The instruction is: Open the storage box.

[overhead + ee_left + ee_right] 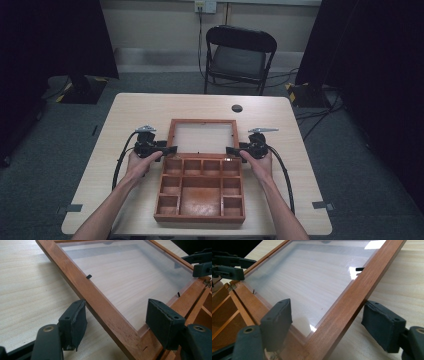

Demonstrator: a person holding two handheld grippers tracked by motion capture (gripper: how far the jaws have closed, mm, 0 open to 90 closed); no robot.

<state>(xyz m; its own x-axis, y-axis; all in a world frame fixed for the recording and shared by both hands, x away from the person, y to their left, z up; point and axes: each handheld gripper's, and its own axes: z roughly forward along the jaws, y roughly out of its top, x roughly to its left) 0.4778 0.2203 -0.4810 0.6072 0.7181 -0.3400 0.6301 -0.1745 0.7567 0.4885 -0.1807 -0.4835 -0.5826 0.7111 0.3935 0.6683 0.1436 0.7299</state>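
**Desk:** What's in the shot?

**Photographer:** A wooden box with small compartments sits open near the front edge of the bench. Its glass-paned lid is folded back flat on the far side. A person holds the left tongs at the lid's left rail and the right tongs at its right rail, both close to the hinge.

**Desk:** Are they gripping it?

**Photographer:** No. In the left gripper view the left tongs straddle the rail with daylight on both sides. It's the same in the right gripper view, where the right tongs stand apart around the frame and no pad presses the wood.

**Desk:** So what's the step, as you read it?

**Photographer:** It looks like letting go of a lid just laid open, or lining up to take it again. I can't tell which.

**Desk:** How should it be done?

**Photographer:** Keep both tongs on the wooden rails and off the pane. Draw them straight outward and level, so neither pad drags a corner. If lifting, close both evenly and raise both sides together, so the hinges don't twist.
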